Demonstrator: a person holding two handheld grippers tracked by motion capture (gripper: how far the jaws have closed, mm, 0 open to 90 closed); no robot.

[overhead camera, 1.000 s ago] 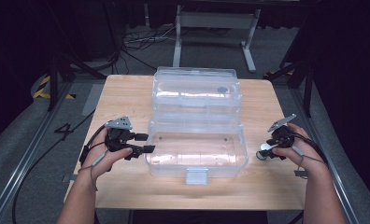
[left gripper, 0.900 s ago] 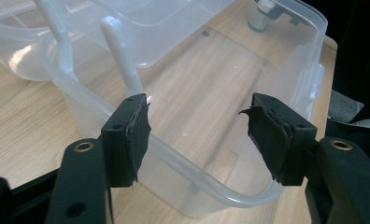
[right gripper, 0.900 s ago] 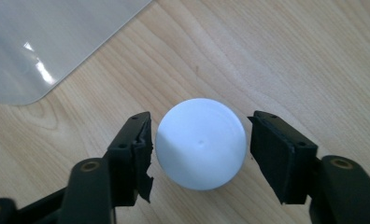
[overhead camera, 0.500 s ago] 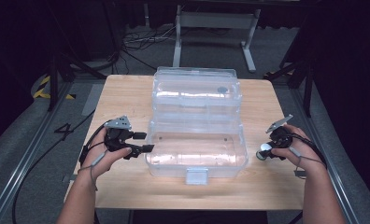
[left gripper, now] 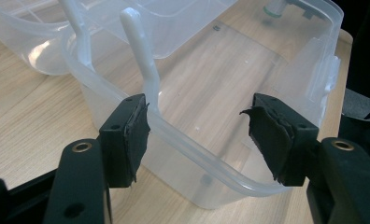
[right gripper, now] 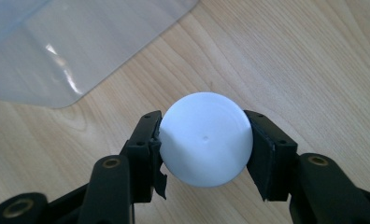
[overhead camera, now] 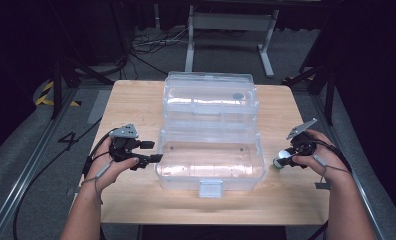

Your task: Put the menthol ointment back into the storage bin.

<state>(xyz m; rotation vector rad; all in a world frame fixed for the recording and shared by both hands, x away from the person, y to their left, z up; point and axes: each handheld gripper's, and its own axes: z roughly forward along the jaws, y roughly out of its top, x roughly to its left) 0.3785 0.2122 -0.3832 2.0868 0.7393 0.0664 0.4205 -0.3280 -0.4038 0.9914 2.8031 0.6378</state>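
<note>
Both tongs sit low on the surface [overhead camera: 136, 100]: right tongs [right gripper: 204, 149] have just closed onto a white round cap [right gripper: 206, 144] beside the clear box's [overhead camera: 211, 160] right end, left tongs [left gripper: 197, 133] gaping astride its left wall.

**Around the Work Surface**

A light wooden square table [overhead camera: 136, 107] stands on a grey floor [overhead camera: 31, 155] bearing a painted black numeral four [overhead camera: 68, 141]. Behind it sit a white metal frame [overhead camera: 228, 22], tangled black cables [overhead camera: 151, 42], and yellow-black hazard tape [overhead camera: 48, 95].
</note>
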